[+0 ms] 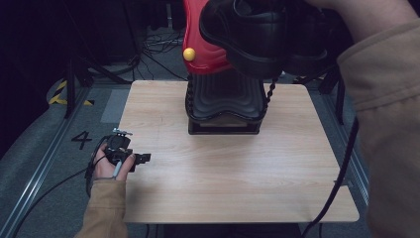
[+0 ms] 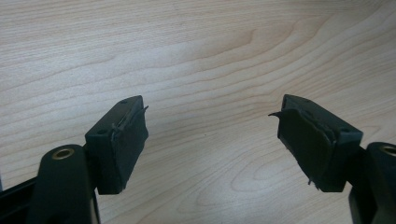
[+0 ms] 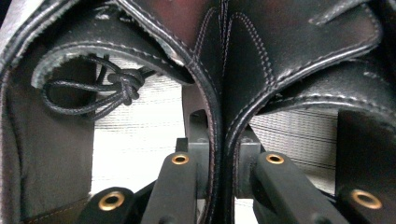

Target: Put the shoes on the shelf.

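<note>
2 black shoes [image 1: 257,34] hang at the top centre of the high view, above a red and black stand [image 1: 223,94] on the table [image 1: 223,178], probably carried as a pair. The right gripper [image 3: 223,186] is clenched on their touching inner walls [image 3: 219,116], so 1 grasp lifts both. The left gripper [image 2: 212,140], released and gaping, idles low at the table's left edge. The toes are cut off, and the right hand is hidden behind them.
</note>
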Demonstrator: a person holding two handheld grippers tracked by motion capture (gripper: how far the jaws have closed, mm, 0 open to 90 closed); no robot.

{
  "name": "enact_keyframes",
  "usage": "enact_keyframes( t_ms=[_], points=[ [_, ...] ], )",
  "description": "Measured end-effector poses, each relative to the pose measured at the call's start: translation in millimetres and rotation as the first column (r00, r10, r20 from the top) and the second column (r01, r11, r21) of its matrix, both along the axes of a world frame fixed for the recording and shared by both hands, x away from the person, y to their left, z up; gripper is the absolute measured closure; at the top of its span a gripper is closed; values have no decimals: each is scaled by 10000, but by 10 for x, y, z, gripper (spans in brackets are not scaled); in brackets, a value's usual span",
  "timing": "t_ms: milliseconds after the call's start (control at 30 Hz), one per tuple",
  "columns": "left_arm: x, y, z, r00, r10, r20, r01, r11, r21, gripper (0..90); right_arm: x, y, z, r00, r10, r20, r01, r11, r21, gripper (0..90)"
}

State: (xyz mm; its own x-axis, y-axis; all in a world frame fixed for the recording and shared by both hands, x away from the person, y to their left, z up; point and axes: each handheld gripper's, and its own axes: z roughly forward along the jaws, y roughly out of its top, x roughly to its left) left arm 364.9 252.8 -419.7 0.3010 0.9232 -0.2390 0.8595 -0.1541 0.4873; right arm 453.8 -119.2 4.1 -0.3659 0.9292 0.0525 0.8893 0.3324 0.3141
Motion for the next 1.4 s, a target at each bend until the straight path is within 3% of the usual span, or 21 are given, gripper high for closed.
enact_keyframes(
  t_ms=[133, 233, 300, 333, 633, 833, 967, 1033, 1067, 1133, 1233, 1400],
  points=[
    [-7, 15, 11, 10000, -39, -38, 38, 9998, -207, 243, 155, 88, 4, 9995, -125, 301, 129, 9999, -112, 819],
    [-6, 30, 15, 10000, -41, 12, 41, 10000, -91, 242, 271, 137, 15, 9972, -317, 681, 327, 9994, -132, 819],
    [-6, 33, 11, 10000, -6, -4, 6, 9999, -116, 241, 308, 152, 22, 9960, -383, 806, 393, 9992, -106, 819],
    [-4, 55, -1, 10000, 37, -30, -38, 9999, -132, 240, 410, 180, 40, 9922, -643, 1072, 637, 9979, 87, 819],
    [-13, 135, -15, 9998, 172, -65, -173, 9997, -164, 237, 695, 299, 0, 9826, -1137, 1471, 1093, 9933, 371, 819],
    [-17, 180, -37, 9993, 342, -150, -345, 9991, -244, 233, 855, 366, -48, 9686, -1485, 1991, 1381, 9883, 654, 819],
    [-10, 173, -47, 9994, 271, -219, -277, 9991, -310, 232, 920, 432, -107, 9596, -1383, 2450, 1346, 9904, 320, 819],
    [-9, 175, -49, 9994, 249, -240, -257, 9992, -309, 231, 936, 442, -137, 9562, -1431, 2555, 1379, 9897, 382, 818],
    [-11, 188, -49, 9994, 287, -210, -294, 9991, -297, 231, 942, 452, -157, 9528, -1363, 2713, 1310, 9907, 375, 818],
    [-19, 207, -42, 9992, 353, -211, -360, 9988, -338, 229, 973, 469, -242, 9373, -1450, 3168, 1342, 9894, 558, 819],
    [-20, 225, -35, 9990, 420, -166, -426, 9985, -336, 229, 1001, 482, -310, 9265, -1652, 3381, 1524, 9862, 641, 818],
    [-19, 224, -33, 9990, 406, -187, -414, 9983, -419, 229, 1019, 514, -398, 9212, -1712, 3494, 1610, 9852, 582, 816]
  ],
)
